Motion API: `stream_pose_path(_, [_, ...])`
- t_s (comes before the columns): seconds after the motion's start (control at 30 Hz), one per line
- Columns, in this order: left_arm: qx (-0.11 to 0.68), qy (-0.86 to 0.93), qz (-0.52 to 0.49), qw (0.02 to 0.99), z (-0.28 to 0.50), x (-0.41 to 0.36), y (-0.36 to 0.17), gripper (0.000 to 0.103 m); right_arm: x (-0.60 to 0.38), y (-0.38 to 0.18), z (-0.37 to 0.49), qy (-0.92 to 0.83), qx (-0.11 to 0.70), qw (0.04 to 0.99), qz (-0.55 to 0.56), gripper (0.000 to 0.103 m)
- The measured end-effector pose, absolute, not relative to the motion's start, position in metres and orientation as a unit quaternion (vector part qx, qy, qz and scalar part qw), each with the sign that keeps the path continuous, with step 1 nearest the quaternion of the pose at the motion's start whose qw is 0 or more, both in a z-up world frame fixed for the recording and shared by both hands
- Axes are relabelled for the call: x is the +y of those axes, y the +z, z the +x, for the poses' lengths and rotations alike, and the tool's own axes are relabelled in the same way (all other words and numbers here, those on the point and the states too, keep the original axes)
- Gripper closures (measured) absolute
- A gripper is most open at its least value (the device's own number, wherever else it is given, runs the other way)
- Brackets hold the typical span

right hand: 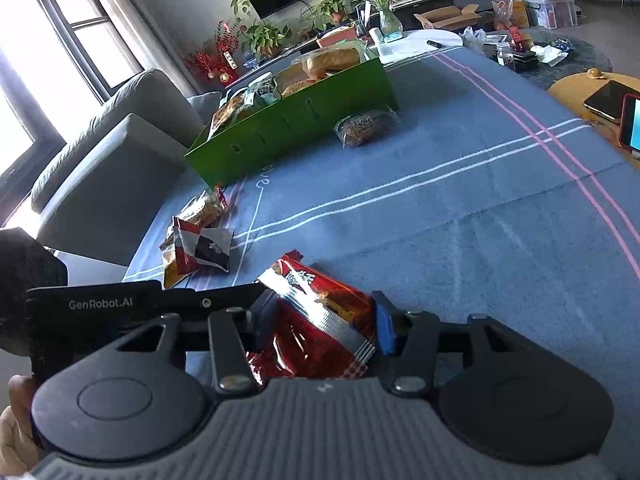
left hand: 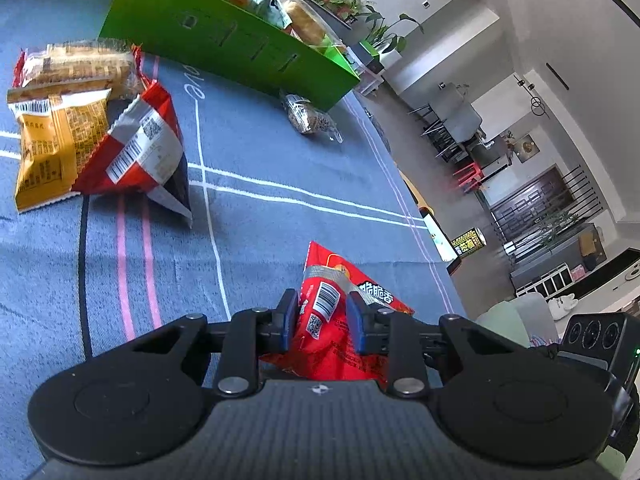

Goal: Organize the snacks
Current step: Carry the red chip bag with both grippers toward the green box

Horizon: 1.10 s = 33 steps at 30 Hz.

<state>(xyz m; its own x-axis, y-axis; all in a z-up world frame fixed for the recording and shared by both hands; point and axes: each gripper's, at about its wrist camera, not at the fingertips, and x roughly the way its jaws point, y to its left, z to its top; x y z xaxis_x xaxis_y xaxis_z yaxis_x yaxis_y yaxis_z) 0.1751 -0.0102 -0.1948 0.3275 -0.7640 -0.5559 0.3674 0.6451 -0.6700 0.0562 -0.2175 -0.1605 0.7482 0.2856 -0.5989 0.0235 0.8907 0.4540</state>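
Left wrist view shows the left claw [left hand: 322, 316] nearly closed, its blue pads pinching the sides of a red snack packet [left hand: 340, 320] that lies on the blue striped cloth of the counter [left hand: 280, 208]. Right wrist view shows the right claw [right hand: 324, 320] set much wider around the same red snack packet [right hand: 320, 316], which fills the gap between the blue right pad and the dark left one; both appear to touch the crinkled foil, so this claw seems to grip it too. Beside that claw the left tool's black body [right hand: 96, 304] reaches in from the left edge.

Farther up the cloth, at the left, three packets lie in a loose heap: a red and white packet [left hand: 140, 152], a yellow packet [left hand: 48, 148] touching it, and a clear-wrapped biscuit pack [left hand: 80, 68] behind both. A green box [left hand: 224, 48] stands at the far end, already filled with snacks. Just beside its near corner lies a small clear packet of dark snacks [left hand: 308, 116].
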Motion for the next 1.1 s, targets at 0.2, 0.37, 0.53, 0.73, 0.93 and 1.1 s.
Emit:
stream_pose_path(0.2, [0.45,-0.357,-0.22,0.788,0.179,-0.005,-0.19,0.079,-0.216,-0.156,0.063,0.077,0.345,0.91,0.218,0.026])
stream_pose_path(0.37, [0.445,-0.354,-0.22,0.793,0.183,-0.001,-0.186,0.079,-0.215,-0.154,0.069,0.084,0.343,0.91,0.219,0.026])
stream_pose_path(0.53, [0.441,-0.348,-0.221,0.797,0.186,0.003,-0.184,0.079,-0.213,-0.152,0.076,0.09,0.343,0.909,0.218,0.026])
stream_pose_path(0.73, [0.432,-0.344,-0.22,0.804,0.191,0.007,-0.177,0.079,-0.211,-0.148,0.086,0.098,0.339,0.911,0.215,0.026])
stream_pose_path(0.93, [0.425,-0.342,-0.213,0.811,0.203,0.012,-0.167,0.08,-0.211,-0.142,0.102,0.109,0.334,0.912,0.212,0.026])
stream_pose_path(1.1, [0.418,-0.337,-0.22,0.814,0.216,0.015,-0.16,0.08,-0.209,-0.135,0.117,0.116,0.328,0.915,0.205,0.026])
